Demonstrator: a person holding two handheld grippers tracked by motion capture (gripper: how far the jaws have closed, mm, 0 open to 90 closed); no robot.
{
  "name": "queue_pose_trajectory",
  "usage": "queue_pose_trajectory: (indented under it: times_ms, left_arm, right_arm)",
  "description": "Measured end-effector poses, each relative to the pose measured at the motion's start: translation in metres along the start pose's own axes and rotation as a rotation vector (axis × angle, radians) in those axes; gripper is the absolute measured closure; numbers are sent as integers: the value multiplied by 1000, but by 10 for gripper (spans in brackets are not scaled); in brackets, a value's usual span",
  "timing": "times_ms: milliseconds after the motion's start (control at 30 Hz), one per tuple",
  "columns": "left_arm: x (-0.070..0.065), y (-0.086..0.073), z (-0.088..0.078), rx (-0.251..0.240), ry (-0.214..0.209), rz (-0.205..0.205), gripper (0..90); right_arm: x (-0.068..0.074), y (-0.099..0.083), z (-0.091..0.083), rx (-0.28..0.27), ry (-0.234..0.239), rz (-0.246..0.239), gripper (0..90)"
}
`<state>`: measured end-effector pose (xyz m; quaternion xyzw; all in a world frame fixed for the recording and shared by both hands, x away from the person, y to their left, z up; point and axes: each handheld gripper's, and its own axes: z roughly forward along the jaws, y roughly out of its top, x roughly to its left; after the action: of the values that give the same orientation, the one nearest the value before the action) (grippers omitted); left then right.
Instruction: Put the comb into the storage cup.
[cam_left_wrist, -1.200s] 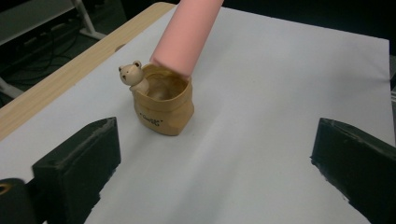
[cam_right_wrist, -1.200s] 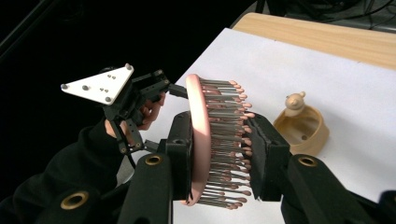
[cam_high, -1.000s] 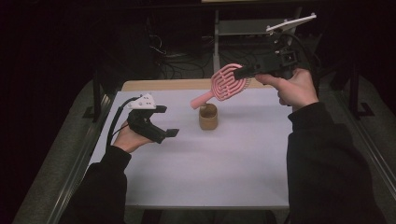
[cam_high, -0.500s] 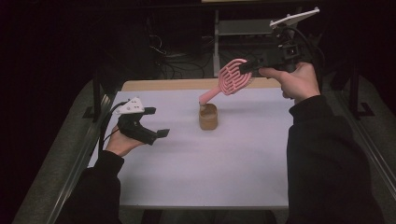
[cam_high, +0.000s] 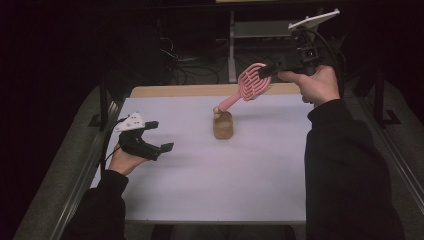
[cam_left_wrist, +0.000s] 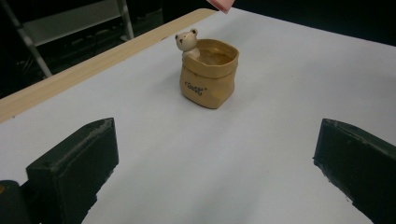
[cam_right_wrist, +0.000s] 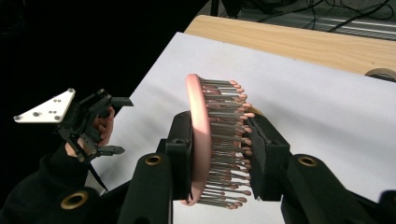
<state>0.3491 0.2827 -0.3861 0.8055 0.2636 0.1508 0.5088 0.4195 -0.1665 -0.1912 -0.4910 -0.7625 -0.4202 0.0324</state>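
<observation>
Right tongs (cam_right_wrist: 223, 154): I have them clamped on the head of the pink hairbrush (cam_high: 248, 86), one jaw on the smooth back, the other pressing into the bristles.
Left tongs (cam_high: 156, 136): jaws wide apart, nothing between them; I hold them low over the left side of the table (cam_high: 200, 190), well apart from the pot.
Hairbrush, position: in the air at the far side of the table, head up at the right tongs, handle slanting down towards the pot; the handle tip hangs just above the pot rim, and I cannot tell whether it touches.
Pot (cam_left_wrist: 208, 73): a small tan sack-shaped pot with a bear figure (cam_left_wrist: 187, 41) on its rim, upright near the middle of the table, mouth open and apparently empty.
Hairbrush, handling: I judge it light and stiff, plastic, with a slick back. The bristles give under pressure, so the present grip may let the brush pivot or slip.
Hold point: the head, across back and bristles, leaves the handle free to go in first.
Pot, handling: looks like glazed ceramic, so hard, breakable and light enough to tip if the handle pushes the rim sideways.
Bear figure: thin and probably fragile; I would keep the handle off it.
</observation>
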Motion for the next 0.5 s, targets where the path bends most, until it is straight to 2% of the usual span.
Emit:
queue_pose_trajectory:
  times_ms: [200,500]
  left_arm:
    - [2,-10,-5,-21,19,-16,0]
    - [3,-20,-9,-34,25,-26,0]
  right_arm:
    - [-1,2,7,27,-17,-4,637]
    - [-4,1,18,51,-29,2,637]
